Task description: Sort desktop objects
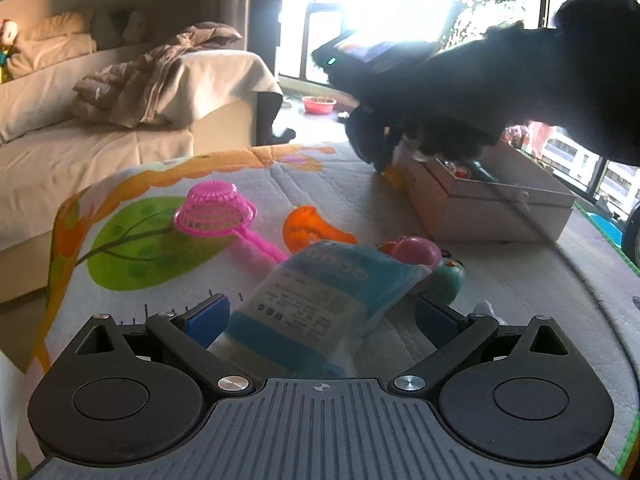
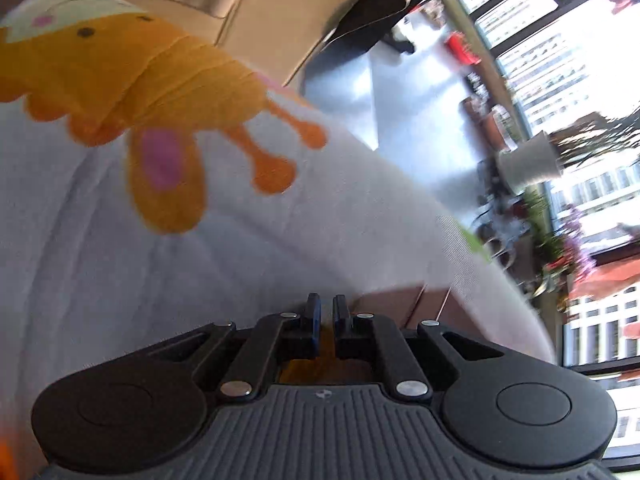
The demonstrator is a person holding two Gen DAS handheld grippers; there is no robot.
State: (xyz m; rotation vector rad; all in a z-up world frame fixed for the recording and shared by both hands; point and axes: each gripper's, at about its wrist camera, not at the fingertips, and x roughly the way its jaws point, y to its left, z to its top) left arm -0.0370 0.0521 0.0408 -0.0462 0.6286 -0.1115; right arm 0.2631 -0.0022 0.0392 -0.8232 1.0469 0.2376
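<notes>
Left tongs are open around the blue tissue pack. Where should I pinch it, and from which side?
Grip the blue tissue pack across its narrow width, near the end closest to the left tongs, coming straight forward. It lies lengthwise between the open fingers, soft and flat on the mat.

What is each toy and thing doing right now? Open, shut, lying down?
Left tongs: open, around the blue packet.
Blue packet: lying flat on the mat, between the fingers.
Right tongs: nearly shut, something yellow-orange between them.
Box: open, things inside.
Pink strainer: lying upside down.
Orange mould: lying on the mat.
Pink and teal toys: lying together behind the packet.
</notes>
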